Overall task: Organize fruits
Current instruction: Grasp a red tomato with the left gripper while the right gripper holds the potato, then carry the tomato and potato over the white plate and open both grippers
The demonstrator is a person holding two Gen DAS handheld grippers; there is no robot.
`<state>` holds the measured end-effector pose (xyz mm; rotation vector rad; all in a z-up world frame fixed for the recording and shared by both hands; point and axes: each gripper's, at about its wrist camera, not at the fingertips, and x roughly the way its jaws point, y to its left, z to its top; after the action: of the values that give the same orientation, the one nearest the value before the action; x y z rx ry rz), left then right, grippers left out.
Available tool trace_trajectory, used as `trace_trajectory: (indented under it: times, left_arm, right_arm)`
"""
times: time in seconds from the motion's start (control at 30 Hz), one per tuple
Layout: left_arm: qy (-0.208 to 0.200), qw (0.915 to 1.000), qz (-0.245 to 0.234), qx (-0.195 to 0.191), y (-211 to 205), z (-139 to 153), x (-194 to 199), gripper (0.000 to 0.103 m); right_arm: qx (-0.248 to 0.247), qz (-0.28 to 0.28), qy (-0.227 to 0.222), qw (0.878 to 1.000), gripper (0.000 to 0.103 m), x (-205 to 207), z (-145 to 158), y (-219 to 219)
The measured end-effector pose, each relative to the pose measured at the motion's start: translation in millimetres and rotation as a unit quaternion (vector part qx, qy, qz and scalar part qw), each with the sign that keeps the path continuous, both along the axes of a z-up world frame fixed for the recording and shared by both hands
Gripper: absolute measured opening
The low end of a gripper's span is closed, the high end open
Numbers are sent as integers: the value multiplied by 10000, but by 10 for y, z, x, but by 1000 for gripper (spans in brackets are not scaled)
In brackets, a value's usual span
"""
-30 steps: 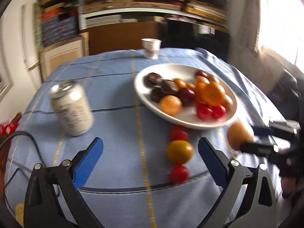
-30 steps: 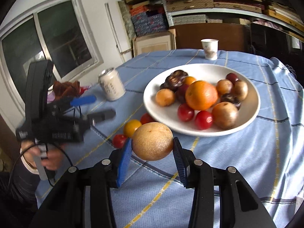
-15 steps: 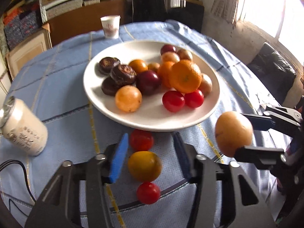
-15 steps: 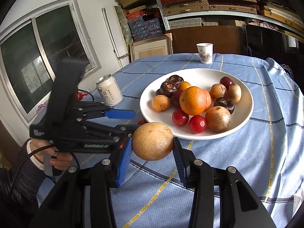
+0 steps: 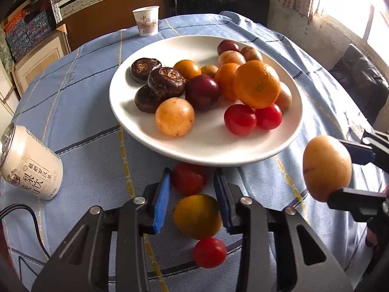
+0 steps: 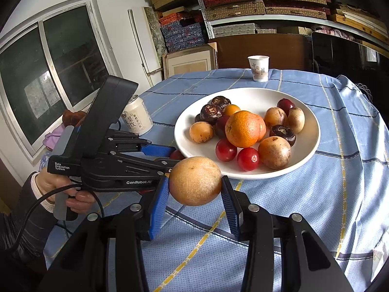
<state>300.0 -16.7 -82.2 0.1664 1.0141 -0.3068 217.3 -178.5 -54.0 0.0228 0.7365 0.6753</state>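
Observation:
A white plate (image 5: 206, 149) (image 6: 313, 124) on the blue tablecloth holds several fruits, among them a big orange (image 5: 256, 84) (image 6: 243, 129). Three fruits lie on the cloth before the plate: a red tomato (image 5: 188, 178), a yellow-orange fruit (image 5: 197, 216) and a second red tomato (image 5: 209, 252). My left gripper (image 5: 192, 185) (image 6: 167, 157) is partly open, with its jaws on either side of the first tomato and a small gap on each side. My right gripper (image 6: 194, 187) is shut on a tan round fruit (image 6: 195, 181) (image 5: 327, 168), held above the cloth to the right of the plate's front.
A white drink can (image 5: 30, 164) (image 6: 137, 118) stands on the left of the table. A paper cup (image 5: 146, 20) (image 6: 259, 68) stands at the far edge. Shelves with boxes (image 6: 243, 4) and a window (image 6: 43, 73) lie beyond the table.
My left gripper moved forward and down over the loose fruits and narrowed around the first red tomato. My right gripper kept the tan fruit, nearly still.

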Motion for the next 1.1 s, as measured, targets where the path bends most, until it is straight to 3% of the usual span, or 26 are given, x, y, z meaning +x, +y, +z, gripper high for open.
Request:
trace_trajectory:
  times: [0.27, 0.5, 1.1]
  left_arm:
    - [75, 9999, 68, -75, 41, 9, -18, 29]
    - [-115, 9997, 110, -170, 51, 79, -169, 29]
    - [-994, 9923, 231, -704, 221, 451, -617, 29]
  right_arm:
    - [10, -26, -3, 10000, 44, -1, 4, -21]
    - [-4, 9, -26, 10000, 44, -8, 4, -8]
    - [29, 45, -145, 9999, 44, -52, 38, -22]
